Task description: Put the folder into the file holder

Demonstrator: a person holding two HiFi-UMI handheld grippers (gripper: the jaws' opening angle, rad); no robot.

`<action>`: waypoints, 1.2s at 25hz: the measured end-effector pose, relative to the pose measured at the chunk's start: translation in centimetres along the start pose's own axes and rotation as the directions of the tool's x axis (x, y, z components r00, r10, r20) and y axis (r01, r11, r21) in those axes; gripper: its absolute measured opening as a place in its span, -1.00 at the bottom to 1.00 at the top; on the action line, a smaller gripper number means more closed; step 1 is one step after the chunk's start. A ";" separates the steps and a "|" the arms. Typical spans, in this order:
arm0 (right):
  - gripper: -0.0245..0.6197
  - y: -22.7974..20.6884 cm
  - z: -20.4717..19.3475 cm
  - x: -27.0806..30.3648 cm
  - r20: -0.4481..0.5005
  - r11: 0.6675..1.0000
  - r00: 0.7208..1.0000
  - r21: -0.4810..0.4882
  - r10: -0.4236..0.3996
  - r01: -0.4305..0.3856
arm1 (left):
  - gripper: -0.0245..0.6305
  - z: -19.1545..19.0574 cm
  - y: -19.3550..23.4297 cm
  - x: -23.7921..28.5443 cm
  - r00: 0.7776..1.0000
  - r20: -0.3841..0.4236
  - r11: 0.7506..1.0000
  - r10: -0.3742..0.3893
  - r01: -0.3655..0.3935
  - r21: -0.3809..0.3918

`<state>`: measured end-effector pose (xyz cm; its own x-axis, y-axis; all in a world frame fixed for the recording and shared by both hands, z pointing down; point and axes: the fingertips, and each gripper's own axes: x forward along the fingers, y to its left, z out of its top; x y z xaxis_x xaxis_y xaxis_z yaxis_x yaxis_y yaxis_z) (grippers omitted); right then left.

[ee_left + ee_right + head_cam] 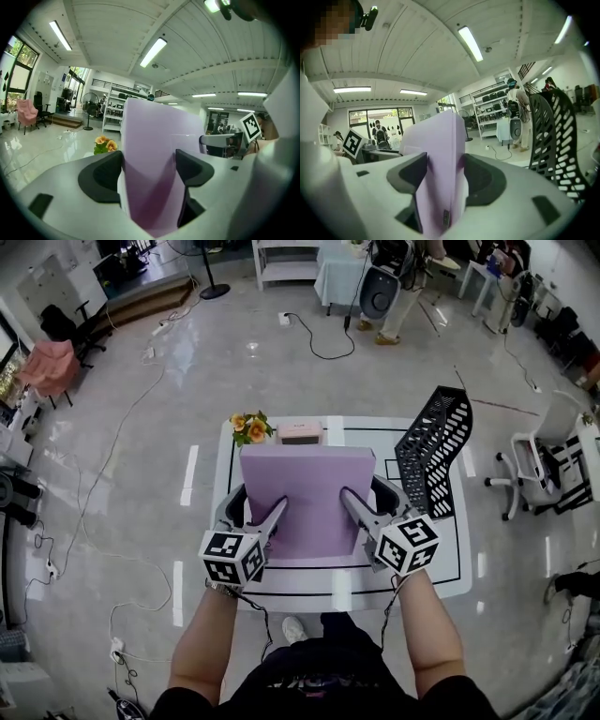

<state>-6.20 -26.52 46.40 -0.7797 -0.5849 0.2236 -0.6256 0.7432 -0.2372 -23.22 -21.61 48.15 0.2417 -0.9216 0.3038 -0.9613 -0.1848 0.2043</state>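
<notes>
1. Folder, lilac and flat, is held over the white worktop between the two claws, its broad face turned up toward the head view.
2. The left claw is clamped on the folder's left edge. In the left gripper view both dark pads press against the lilac sheet, which rises out of the left claw toward the ceiling.
3. The right claw is clamped on the folder's right edge. In the right gripper view the folder stands edge-on in the right claw, with a pad tight on each side.
4. The person's bare forearms reach in from the bottom of the head view, one behind each marker cube.
5. The file holder, black with a perforated wall, stands on the far right part of the worktop, near the folder's right corner but apart from it. It also fills the right side of the right gripper view.
6. A small bunch of orange flowers sits at the worktop's far edge, beyond the folder's left corner, and shows low in the left gripper view.
7. A pink box lies just beside the flowers, behind the folder's far edge.
8. A black line runs around the worktop near its border.
</notes>
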 end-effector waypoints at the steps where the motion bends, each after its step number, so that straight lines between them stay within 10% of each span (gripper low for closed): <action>1: -0.15 0.5 0.3 -0.4 0.010 1.000 1.000 -0.014 0.001 -0.001 | 0.19 0.2 -0.1 -0.5 1.000 0.010 1.000 0.000 0.000 0.004; 30: -0.11 8.0 -2.1 -9.1 -0.011 0.981 0.996 -0.174 0.083 -0.084 | 0.19 -2.4 -3.2 -9.6 0.998 0.054 0.995 -0.037 0.032 0.096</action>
<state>-4.02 -14.58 44.50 -0.8287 -0.5174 0.2134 -0.5437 0.8347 -0.0873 -22.14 -11.36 46.85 0.2698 -0.9311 0.2454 -0.9614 -0.2460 0.1236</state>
